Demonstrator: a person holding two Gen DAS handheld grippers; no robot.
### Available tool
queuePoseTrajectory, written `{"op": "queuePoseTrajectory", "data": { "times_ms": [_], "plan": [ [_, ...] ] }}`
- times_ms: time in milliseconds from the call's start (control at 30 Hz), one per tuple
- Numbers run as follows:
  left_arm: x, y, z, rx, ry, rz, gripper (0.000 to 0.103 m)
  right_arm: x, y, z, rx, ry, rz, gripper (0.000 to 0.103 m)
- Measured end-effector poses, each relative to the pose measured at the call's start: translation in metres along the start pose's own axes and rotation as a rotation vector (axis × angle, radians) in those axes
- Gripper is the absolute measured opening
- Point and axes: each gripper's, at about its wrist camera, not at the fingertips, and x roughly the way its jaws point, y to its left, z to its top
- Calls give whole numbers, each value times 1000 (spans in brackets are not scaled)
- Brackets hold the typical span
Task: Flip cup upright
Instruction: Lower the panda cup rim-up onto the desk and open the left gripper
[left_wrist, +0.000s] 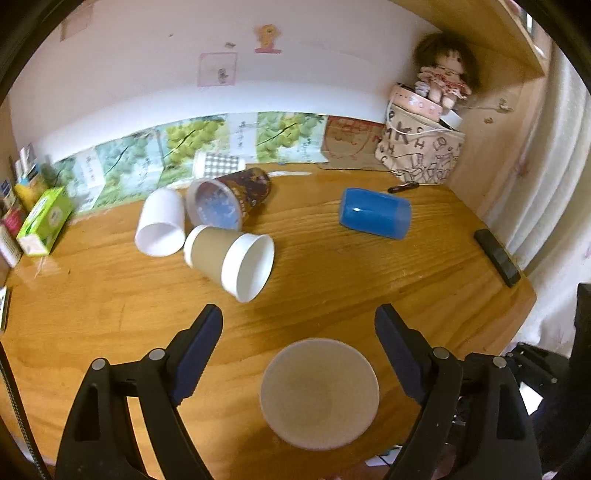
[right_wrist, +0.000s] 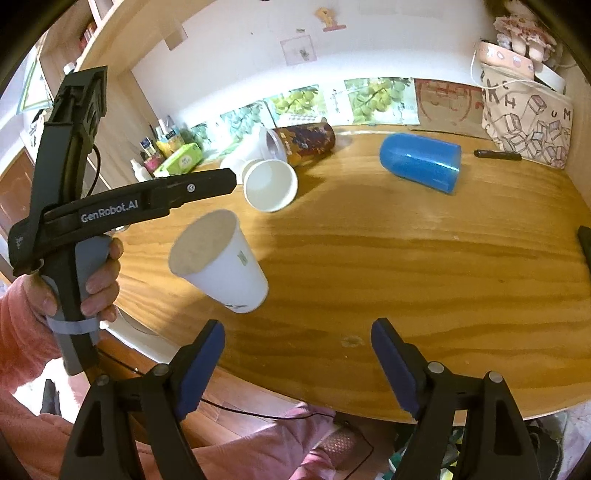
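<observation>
A white paper cup (left_wrist: 319, 393) stands upright on the wooden table (left_wrist: 369, 280) near its front edge, mouth up; it also shows in the right wrist view (right_wrist: 221, 262). My left gripper (left_wrist: 299, 332) is open just above it, fingers apart on either side and not touching. In the right wrist view the left gripper's finger (right_wrist: 195, 188) sits above and behind the cup's rim. My right gripper (right_wrist: 297, 339) is open and empty over the table's front edge. Other cups lie on their sides: a brown-sleeved one (left_wrist: 231, 258), a white one (left_wrist: 160, 227), a dark printed one (left_wrist: 231, 201) and a blue one (left_wrist: 375, 214).
A green box (left_wrist: 44, 221) and small bottles stand at the far left. A printed cloth bag (left_wrist: 419, 151) with a doll (left_wrist: 443, 70) is at the back right. A black pen (left_wrist: 402, 187) and a black phone (left_wrist: 496, 256) lie on the right side.
</observation>
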Motion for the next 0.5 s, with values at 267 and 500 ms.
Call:
{"op": "queuePoseTrajectory", "data": {
  "times_ms": [267,500],
  "plan": [
    [-31,16,-21,-146,105,53,87,-6,10,11,35,4,44,83],
    [-54,34,-50,-251,160,164,87,-10,23,18,36,42,50,86]
  ]
}}
